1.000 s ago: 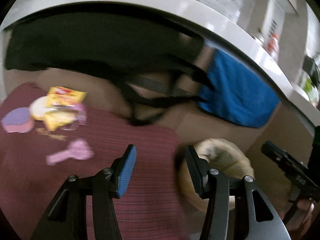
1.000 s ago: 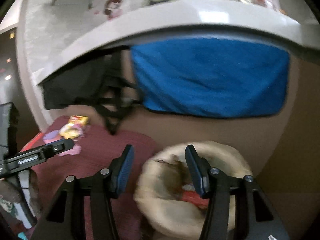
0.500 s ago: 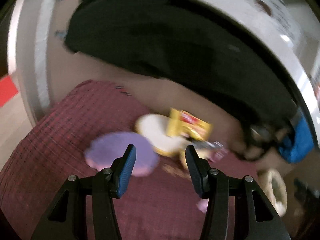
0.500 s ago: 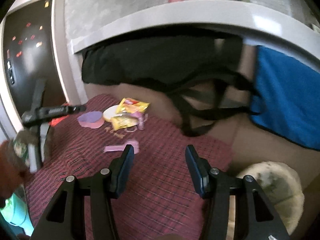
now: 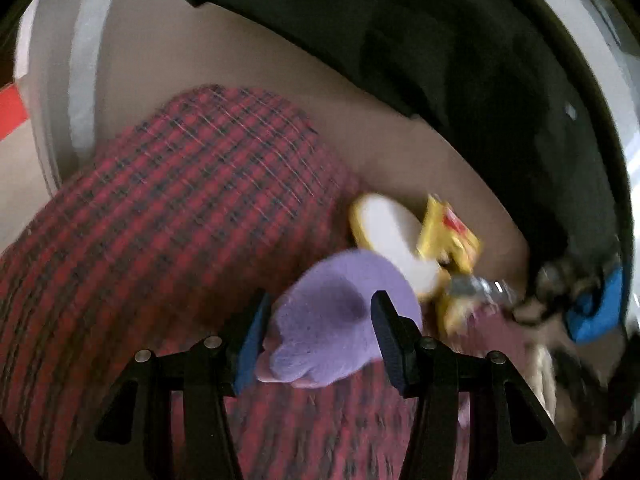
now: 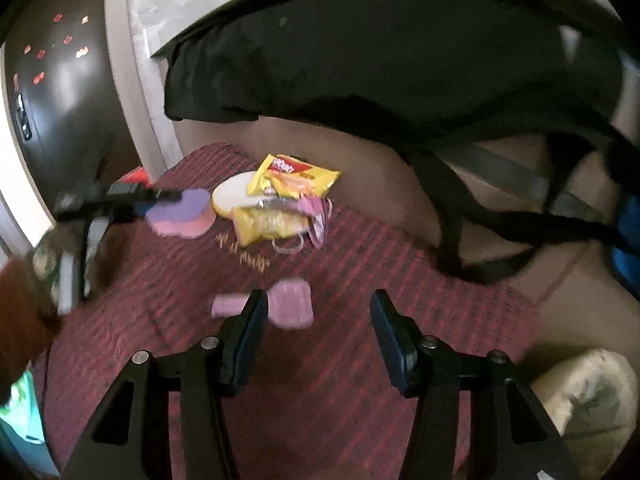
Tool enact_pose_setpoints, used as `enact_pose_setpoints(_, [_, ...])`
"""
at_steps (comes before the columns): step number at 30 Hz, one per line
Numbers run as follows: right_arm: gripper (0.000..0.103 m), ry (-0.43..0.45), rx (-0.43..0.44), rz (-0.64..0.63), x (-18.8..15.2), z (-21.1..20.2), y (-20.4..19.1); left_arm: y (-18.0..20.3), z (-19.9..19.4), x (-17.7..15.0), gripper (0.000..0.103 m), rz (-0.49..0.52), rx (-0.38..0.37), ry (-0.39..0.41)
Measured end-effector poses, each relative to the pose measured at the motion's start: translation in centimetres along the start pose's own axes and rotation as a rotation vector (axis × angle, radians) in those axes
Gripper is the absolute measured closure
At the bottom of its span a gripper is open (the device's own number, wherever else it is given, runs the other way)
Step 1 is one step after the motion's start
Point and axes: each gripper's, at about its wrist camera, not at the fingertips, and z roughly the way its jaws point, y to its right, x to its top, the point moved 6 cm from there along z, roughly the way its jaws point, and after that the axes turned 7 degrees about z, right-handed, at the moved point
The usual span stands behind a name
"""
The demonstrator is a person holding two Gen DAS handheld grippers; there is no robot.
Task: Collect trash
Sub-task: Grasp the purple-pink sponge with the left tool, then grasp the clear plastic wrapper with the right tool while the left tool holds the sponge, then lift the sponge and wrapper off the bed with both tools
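Swung down onto the purple foam piece, now between the spread left fingers, possibly not yet touching. Nearer than right gripper, also spread, empty, well behind.

Left gripper swung from cream basket toward litter pile, closed in; purple foam piece now between its spread fingers. Right gripper swung off basket, now over pink scrap on red mat.

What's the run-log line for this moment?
left claw: open, straddling purple foam piece | right claw: open, empty, above red plaid mat | yellow chip bag: untouched
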Motion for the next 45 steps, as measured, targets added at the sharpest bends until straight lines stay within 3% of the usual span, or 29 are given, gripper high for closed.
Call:
enact_pose_setpoints(5, [0.053,-0.02,0.046,0.016,3.8,4.8,-0.8,3.2,-1.6,-3.5,0.051,0.076,-0.09,-0.08])
enact_pose_setpoints(8, [0.053,-0.018,0.051,-0.052,6.4,8.0,-2.8,5.1,-2.9,-5.2,0.051,0.135,-0.128,-0.103])
enact_pose_setpoints(13, [0.053,-0.106,0.063,-0.174,8.1,13.5,-4.7,4.3,-7.1,-4.9,0.051,0.089,-0.087,-0.008])
enact_pose_setpoints(16, [0.053,-0.182,0.112,-0.2,6.9,14.6,-4.6,2.9,-10.2,-3.9,0.051,0.069,-0.01,0.09])
enact_pose_setpoints(20, [0.053,-0.208,0.167,-0.214,4.7,13.9,-5.0,1.0,-12.5,-3.1,0.051,0.072,0.044,0.159])
enact_pose_setpoints(28, [0.052,-0.249,0.205,-0.214,2.6,13.5,-5.9,3.3,-9.5,-2.4,0.051,0.106,0.009,0.113])
enact_pose_setpoints(31, [0.062,-0.252,0.164,-0.206,2.1,13.1,-5.1,4.2,-8.4,-2.2,0.05,0.114,-0.001,0.103])
enact_pose_setpoints(33, [0.079,-0.238,0.149,-0.133,2.2,11.9,-3.6,5.2,-7.2,-1.9,0.049,0.145,-0.004,0.085])
enact_pose_setpoints(36, [0.081,-0.194,0.187,0.024,2.5,9.4,-1.0,5.6,-5.2,-1.4,0.048,0.163,0.037,0.054])
enact_pose_setpoints(41, [0.081,-0.123,0.163,0.105,1.4,4.6,1.7,3.9,-3.0,0.1,0.046,0.058,0.094,0.075])
enact_pose_setpoints(45, [0.081,-0.093,0.139,0.11,-0.3,1.5,3.1,1.9,-1.4,0.3,0.046,-0.052,0.077,0.066])
